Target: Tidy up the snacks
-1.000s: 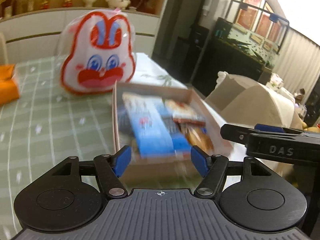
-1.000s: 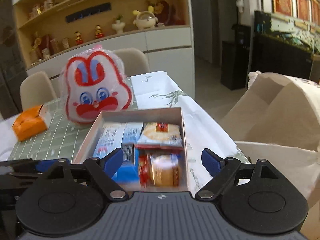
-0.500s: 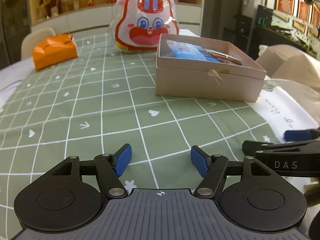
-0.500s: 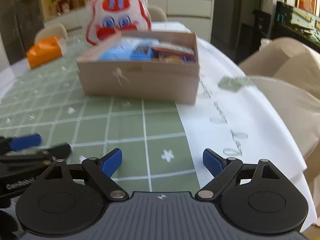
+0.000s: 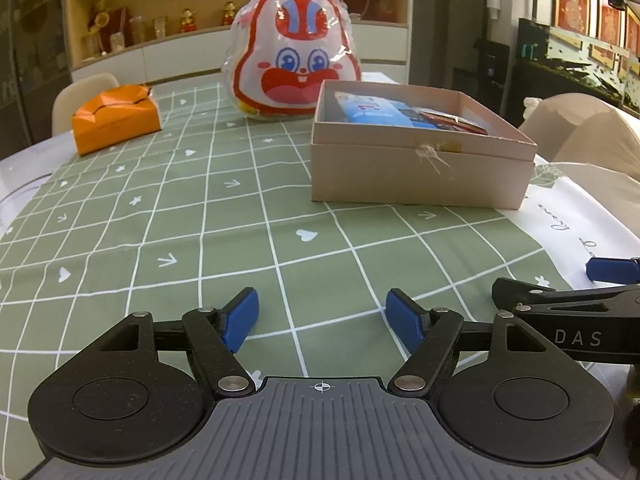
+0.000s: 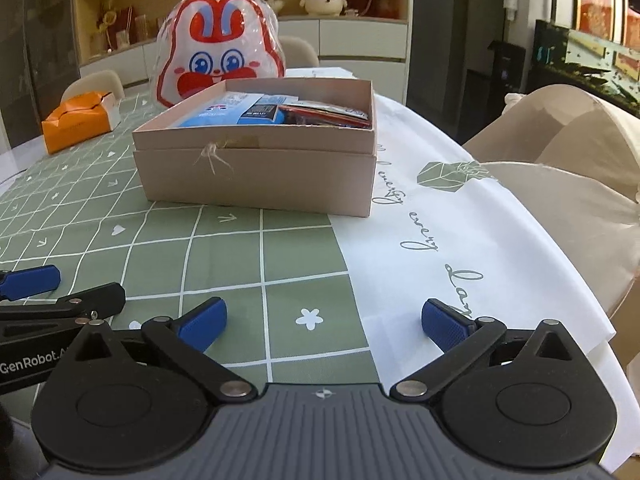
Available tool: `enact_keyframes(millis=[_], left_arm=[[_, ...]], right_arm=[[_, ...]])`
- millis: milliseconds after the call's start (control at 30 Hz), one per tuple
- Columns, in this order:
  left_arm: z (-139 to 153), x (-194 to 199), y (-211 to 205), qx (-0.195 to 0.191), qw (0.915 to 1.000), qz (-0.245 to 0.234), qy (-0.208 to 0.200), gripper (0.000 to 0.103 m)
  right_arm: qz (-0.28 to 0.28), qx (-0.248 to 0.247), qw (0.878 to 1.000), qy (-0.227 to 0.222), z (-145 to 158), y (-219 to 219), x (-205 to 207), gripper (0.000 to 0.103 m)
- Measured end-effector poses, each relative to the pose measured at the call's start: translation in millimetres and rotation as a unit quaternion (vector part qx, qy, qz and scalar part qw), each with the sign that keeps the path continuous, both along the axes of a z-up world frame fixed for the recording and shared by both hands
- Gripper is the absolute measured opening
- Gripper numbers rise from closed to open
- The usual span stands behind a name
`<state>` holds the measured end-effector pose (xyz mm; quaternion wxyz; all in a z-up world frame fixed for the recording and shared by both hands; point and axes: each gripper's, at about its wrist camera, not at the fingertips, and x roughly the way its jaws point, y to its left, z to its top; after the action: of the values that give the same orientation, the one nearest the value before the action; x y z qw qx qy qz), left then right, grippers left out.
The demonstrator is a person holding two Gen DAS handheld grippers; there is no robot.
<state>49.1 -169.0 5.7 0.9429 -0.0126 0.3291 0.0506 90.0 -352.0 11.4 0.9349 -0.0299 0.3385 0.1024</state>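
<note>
A pale cardboard box (image 5: 420, 176) stands on the green checked tablecloth, also in the right wrist view (image 6: 256, 176). It holds blue snack packets (image 5: 372, 110) (image 6: 232, 114) and red-edged packets (image 5: 452, 120) (image 6: 324, 112). My left gripper (image 5: 322, 318) is open and empty, low over the cloth, well short of the box. My right gripper (image 6: 324, 322) is open and empty, low over the cloth near the table's front edge. Each gripper shows at the side of the other's view.
A rabbit-face snack bag (image 5: 294, 72) (image 6: 218, 58) stands behind the box. An orange carton (image 5: 116, 120) (image 6: 80, 120) lies at the far left. A beige covered chair (image 6: 560, 152) stands off the table's right edge. Shelves and cabinets line the back wall.
Both grippers have dropped from above the box and pulled back to low over the cloth near the front edge. They stay open and empty.
</note>
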Motion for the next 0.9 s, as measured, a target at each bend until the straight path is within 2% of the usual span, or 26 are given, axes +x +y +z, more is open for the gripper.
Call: enact_keyframes(millis=[900], left_arm=[[-1.2, -1.3, 0.9, -0.001, 1.0000, -0.001, -0.003, 0.077]], right_arm=[[0.000, 0.000, 1.000, 0.000, -0.5, 0.0, -0.5, 0.103]])
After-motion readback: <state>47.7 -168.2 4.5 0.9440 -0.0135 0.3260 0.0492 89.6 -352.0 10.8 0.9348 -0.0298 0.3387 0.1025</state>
